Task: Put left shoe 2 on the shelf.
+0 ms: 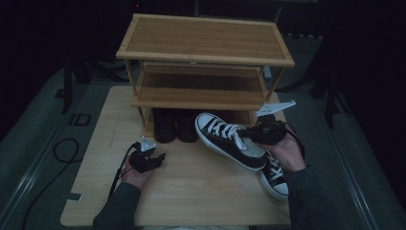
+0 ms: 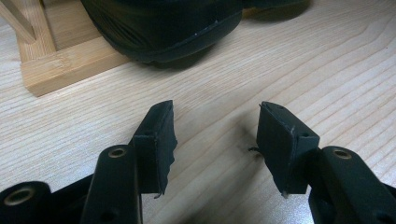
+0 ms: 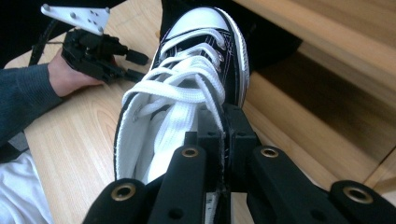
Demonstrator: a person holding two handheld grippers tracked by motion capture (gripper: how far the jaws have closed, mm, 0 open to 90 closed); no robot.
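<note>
Right gripper (image 3: pixel 224 135) holds sneaker (image 1: pixel 229 140) (toe twd rack (image 1: pixel 206 52)).

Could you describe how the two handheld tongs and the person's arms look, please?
Both tongs are black. The left tongs carry a grey three-cornered plate and trail a black cable over the table. Their two jaws are flat, blocky black pads on arms with brass-coloured rivet holes. The right tongs have the same grey plate and a cable too. The person wears dark grey long sleeves.
</note>
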